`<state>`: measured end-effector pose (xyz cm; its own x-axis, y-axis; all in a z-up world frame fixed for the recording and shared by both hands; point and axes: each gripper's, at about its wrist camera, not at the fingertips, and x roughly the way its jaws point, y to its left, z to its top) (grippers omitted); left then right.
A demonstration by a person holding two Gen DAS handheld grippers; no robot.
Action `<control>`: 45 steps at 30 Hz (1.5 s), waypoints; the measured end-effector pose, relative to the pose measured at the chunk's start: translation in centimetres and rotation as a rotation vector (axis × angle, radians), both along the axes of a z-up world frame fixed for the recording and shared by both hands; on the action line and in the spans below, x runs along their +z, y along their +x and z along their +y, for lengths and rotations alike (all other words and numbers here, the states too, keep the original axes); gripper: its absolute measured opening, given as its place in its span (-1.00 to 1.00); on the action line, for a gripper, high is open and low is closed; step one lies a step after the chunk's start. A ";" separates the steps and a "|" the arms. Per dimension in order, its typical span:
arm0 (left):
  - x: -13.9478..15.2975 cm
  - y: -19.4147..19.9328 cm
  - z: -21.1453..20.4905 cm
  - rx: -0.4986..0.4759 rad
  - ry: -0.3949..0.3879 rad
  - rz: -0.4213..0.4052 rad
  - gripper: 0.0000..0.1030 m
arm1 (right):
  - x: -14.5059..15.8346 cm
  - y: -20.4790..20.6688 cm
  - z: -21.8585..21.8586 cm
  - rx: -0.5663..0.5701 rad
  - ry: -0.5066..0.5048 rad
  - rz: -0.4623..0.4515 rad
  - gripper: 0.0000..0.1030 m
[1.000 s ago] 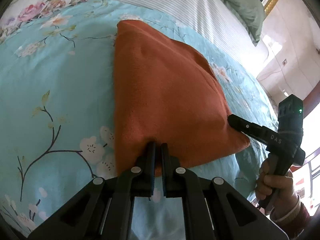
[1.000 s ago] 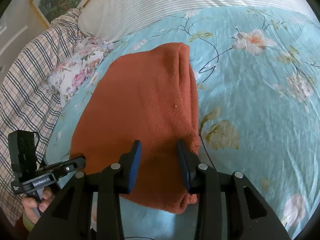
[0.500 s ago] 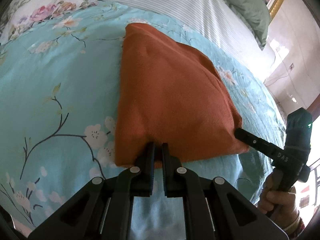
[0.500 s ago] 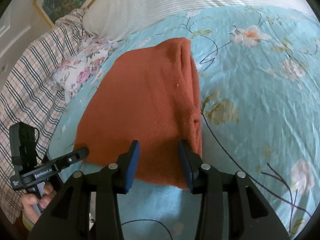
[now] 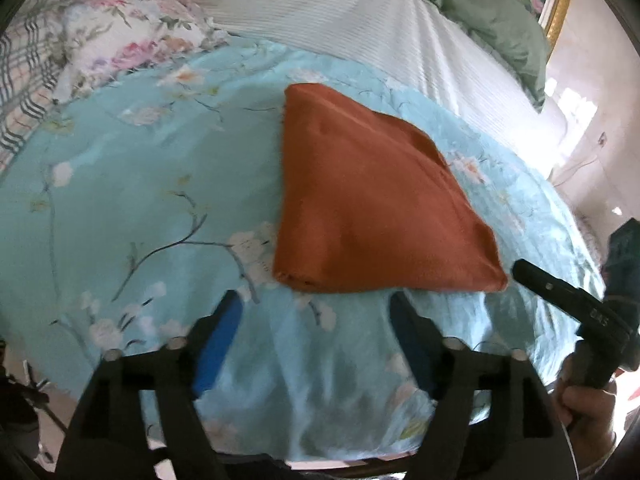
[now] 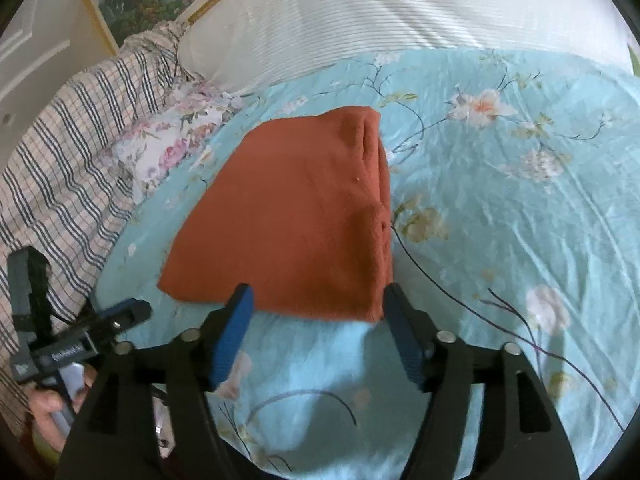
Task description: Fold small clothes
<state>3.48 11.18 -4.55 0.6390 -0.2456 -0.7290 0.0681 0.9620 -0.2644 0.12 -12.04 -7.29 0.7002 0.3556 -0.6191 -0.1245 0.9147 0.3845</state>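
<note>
Both of my grippers have let go and pulled back since a second ago, when the left was pinched on the near edge of the cloth and the right sat over it. Now my left gripper [image 5: 314, 312] is spread wide at the bottom of its frame, jaws apart over bare bedspread, just short of the cloth and not touching it. My right gripper [image 6: 318, 302] is released too, jaws wide and empty, with the near edge of the cloth lying between the fingertips; I cannot tell whether they brush it. I judge they are back and apart because the fold is finished and the piece should lie undisturbed.

Just beyond the fingertips, at the centre of both views, lies the orange cloth [image 5: 368, 208], folded into a compact, thick packet resting flat on the bed [image 6: 520, 184]. Its surface looks soft and fuzzy, like fleece or towelling. In the right view, stacked layers show along its right edge, with a small pucker halfway down. Its near corners sit fairly square.

The turquoise bedspread is printed with branches and pale blossoms. Farther off, along the top of the frames, lie a white striped pillow [image 6: 400, 12], a floral pillow [image 5: 120, 44] and a checked blanket [image 6: 68, 148].
</note>
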 end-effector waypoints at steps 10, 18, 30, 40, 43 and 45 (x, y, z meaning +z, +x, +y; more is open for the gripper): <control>-2.6 -3.6 0.3 0.004 0.163 0.067 0.62 | -1.8 -3.5 1.1 0.040 -0.125 0.081 0.66; -1.1 -4.6 0.5 0.010 0.222 0.043 0.62 | -0.8 -4.3 2.1 0.088 -0.190 0.080 0.67; 6.3 -3.5 -1.1 -0.024 0.317 -0.094 0.78 | 4.2 -4.2 1.8 0.115 -0.219 -0.025 0.97; 4.3 -2.2 -2.5 -0.037 0.369 -0.038 0.78 | 2.7 -2.4 1.8 0.150 -0.174 0.055 0.97; 4.4 -1.2 -3.2 -0.042 0.376 -0.047 0.78 | 2.9 -0.8 1.4 0.151 -0.172 0.054 0.97; 4.4 -0.3 -3.5 -0.058 0.358 -0.046 0.78 | 2.9 0.5 0.9 0.147 -0.157 0.057 0.97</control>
<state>3.19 7.71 -0.13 0.6658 -0.0169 -0.7459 0.1294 0.9872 0.0931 0.60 -11.11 -4.36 0.6102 0.3474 -0.7120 -0.2435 0.9375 0.2487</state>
